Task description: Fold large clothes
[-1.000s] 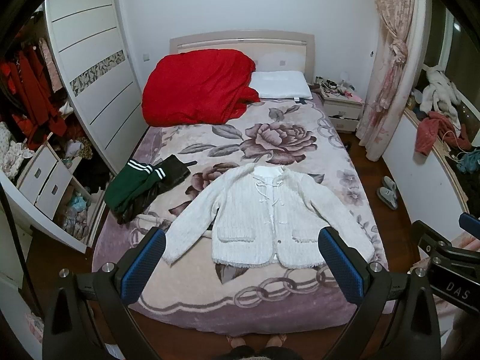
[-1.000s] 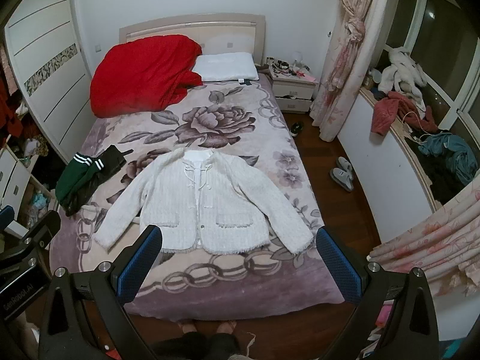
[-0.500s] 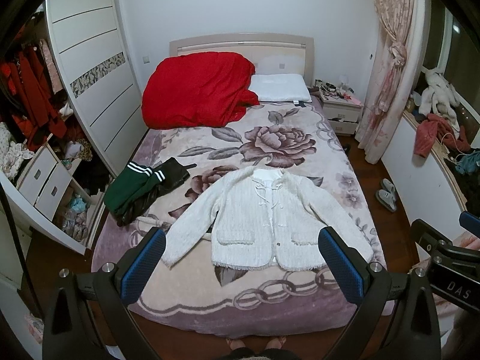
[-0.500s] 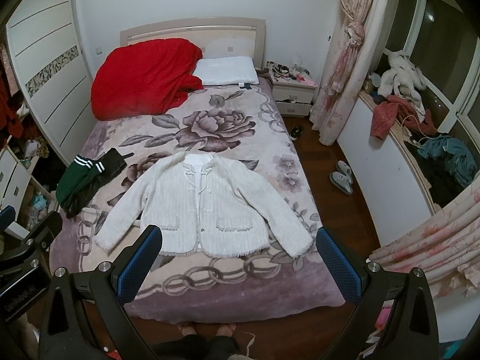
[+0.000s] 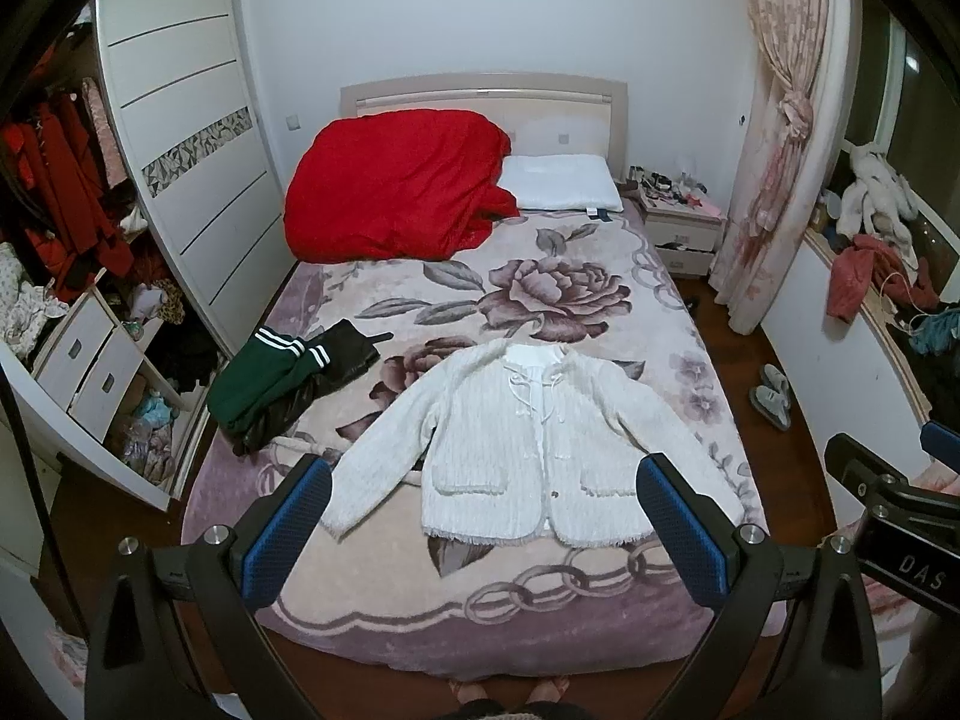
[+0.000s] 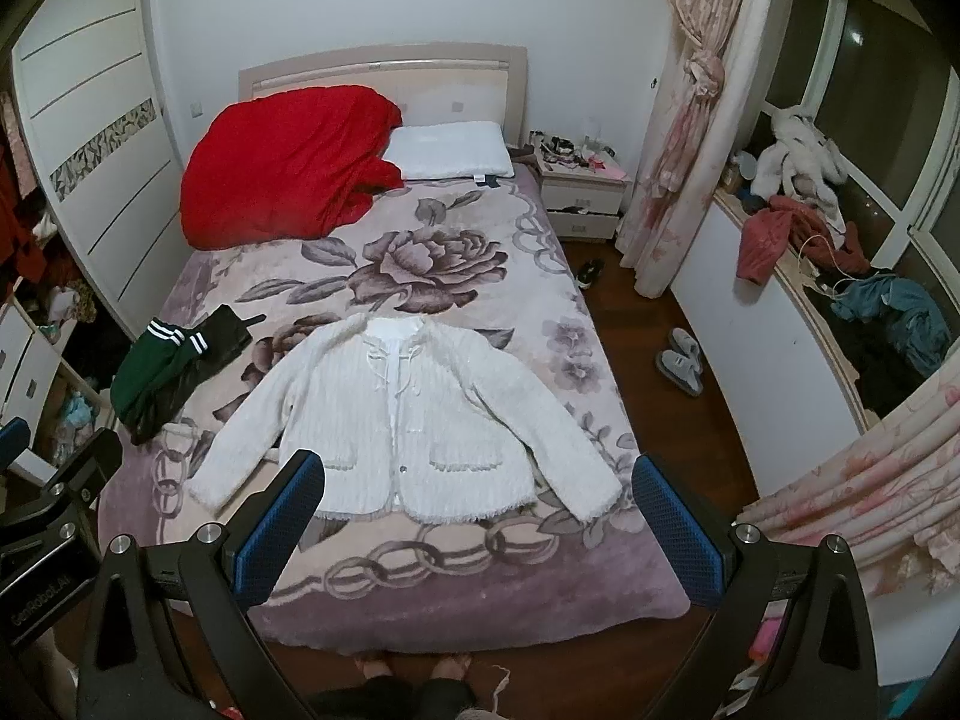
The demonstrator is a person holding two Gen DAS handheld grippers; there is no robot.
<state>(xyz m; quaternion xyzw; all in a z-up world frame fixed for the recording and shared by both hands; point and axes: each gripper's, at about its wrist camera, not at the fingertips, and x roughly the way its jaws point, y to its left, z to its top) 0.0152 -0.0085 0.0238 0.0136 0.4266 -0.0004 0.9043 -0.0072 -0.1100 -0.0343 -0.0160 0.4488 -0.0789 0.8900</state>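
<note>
The room is lit by soft indoor light from above, a bit dim and cool. The window [image 6: 870,78] at 2 o'clock is dark. The white cardigan [image 5: 528,438] looks bright but keeps its detail. Shadows are faint and soft. Both pictures are sharp in the middle. Straight lines bend near the edges, and the corners go black. The wardrobe [image 5: 180,138] at 10 o'clock curves strongly.
</note>
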